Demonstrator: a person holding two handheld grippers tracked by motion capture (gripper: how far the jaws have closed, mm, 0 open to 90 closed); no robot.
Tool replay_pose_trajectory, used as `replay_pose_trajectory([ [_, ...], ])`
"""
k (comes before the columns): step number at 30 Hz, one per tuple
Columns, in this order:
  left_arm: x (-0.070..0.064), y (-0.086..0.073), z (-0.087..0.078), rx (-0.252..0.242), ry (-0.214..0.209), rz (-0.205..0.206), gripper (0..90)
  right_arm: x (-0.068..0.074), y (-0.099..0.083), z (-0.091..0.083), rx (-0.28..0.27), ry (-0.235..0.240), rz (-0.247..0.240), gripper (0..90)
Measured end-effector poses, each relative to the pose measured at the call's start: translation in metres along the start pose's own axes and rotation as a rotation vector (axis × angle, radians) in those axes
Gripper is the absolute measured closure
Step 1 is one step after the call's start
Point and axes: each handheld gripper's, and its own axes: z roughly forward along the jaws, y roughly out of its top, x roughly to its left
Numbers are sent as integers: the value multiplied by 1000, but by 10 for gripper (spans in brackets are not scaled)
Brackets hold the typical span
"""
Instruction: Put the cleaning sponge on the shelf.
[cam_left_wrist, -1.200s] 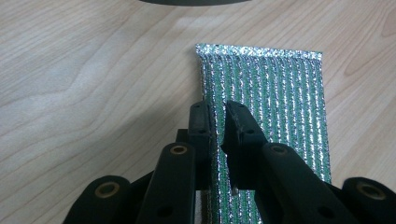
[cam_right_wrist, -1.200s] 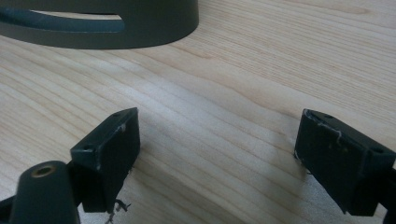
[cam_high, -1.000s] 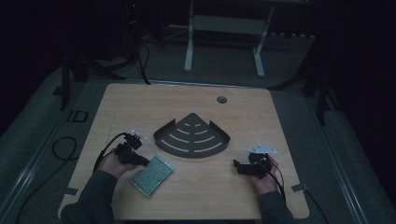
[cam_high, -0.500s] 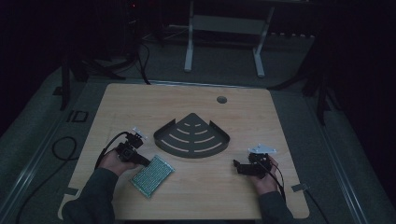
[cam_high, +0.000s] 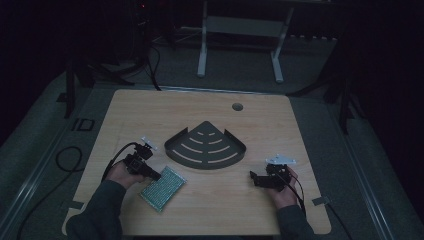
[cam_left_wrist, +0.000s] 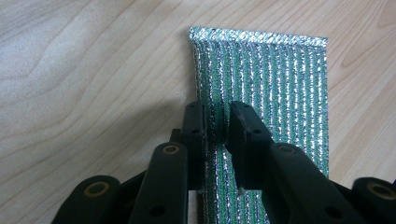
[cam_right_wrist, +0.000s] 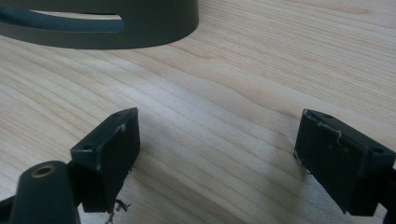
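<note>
A green and silver scouring pad (cam_high: 162, 187) lies flat on the wooden table at the front left. My left gripper (cam_high: 152, 175) is shut on its near edge; in the left gripper view the jaws pinch a ridge of the pad (cam_left_wrist: 266, 70) between the left gripper's (cam_left_wrist: 218, 112) tips. A dark grey quarter-round slotted shelf (cam_high: 206, 145) sits in the middle of the table. My right gripper (cam_high: 255, 179) rests low at the front right, open, pointing left toward the shelf. In the right gripper view nothing lies between the right gripper's (cam_right_wrist: 217, 126) jaws, and the shelf's rim (cam_right_wrist: 116, 28) is beyond.
The table has a round cable hole (cam_high: 237, 106) near its far edge. A black cable (cam_high: 65, 160) loops on the floor to the left. A white desk frame (cam_high: 240, 25) stands behind the table. Bare wood lies between the shelf and the front edge.
</note>
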Motion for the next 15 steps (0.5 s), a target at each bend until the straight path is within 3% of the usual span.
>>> replay_pose_trajectory([
  [8, 4, 1, 1, 9, -29, -26, 838, 0, 0, 0, 0, 0, 0, 137],
  [15, 1, 5, 0, 40, -7, -8, 896, 0, 0, 0, 0, 0, 0, 137],
])
